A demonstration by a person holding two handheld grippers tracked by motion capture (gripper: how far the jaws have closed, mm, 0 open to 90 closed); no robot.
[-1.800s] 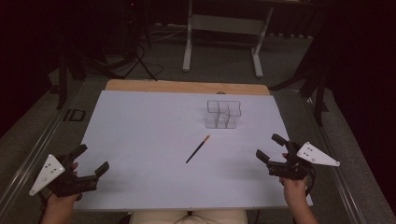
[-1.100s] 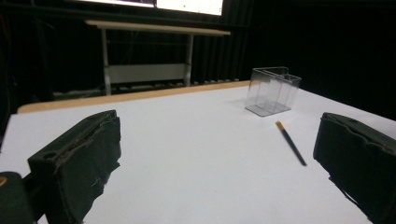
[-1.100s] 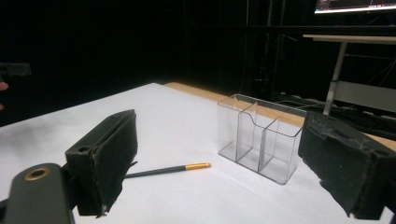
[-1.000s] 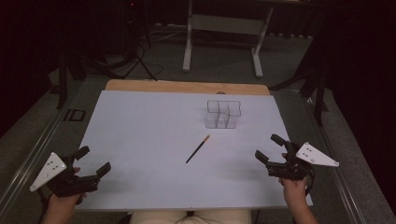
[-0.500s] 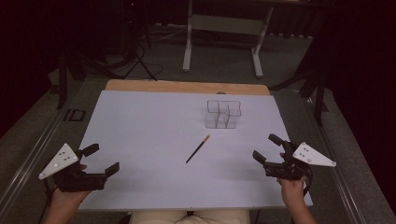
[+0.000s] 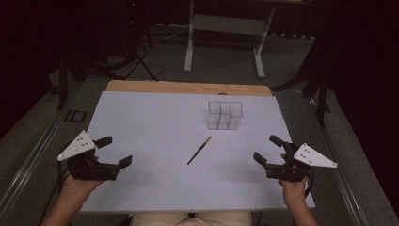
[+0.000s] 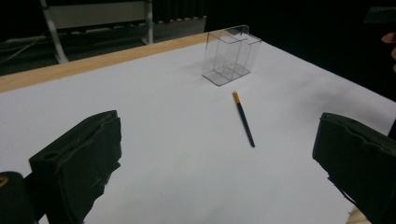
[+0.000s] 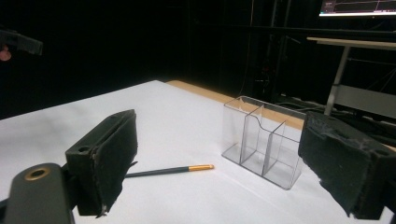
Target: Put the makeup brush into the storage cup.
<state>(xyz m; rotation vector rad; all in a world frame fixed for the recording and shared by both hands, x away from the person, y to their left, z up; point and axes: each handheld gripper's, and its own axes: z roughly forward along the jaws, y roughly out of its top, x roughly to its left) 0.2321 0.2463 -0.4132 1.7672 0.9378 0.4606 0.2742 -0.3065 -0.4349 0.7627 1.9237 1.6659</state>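
Clear plastic organizer [image 6: 225, 115] stands near thin dark pencil [image 6: 199, 150] on white table [image 6: 155, 117].

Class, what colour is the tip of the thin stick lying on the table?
The stick is dark with an orange-gold tip, clearest in the left gripper view.

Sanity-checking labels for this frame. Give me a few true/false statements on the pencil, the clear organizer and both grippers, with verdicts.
1. The pencil lies flat on the white table cover. True.
2. The pencil stands inside the clear organizer. False: it lies on the cover, apart from the organizer, nearer the person.
3. The left gripper has its jaws open and empty. True.
4. The right gripper is shut on the pencil. False: its jaws are open and hold nothing.
5. The organizer's compartments look empty. True.
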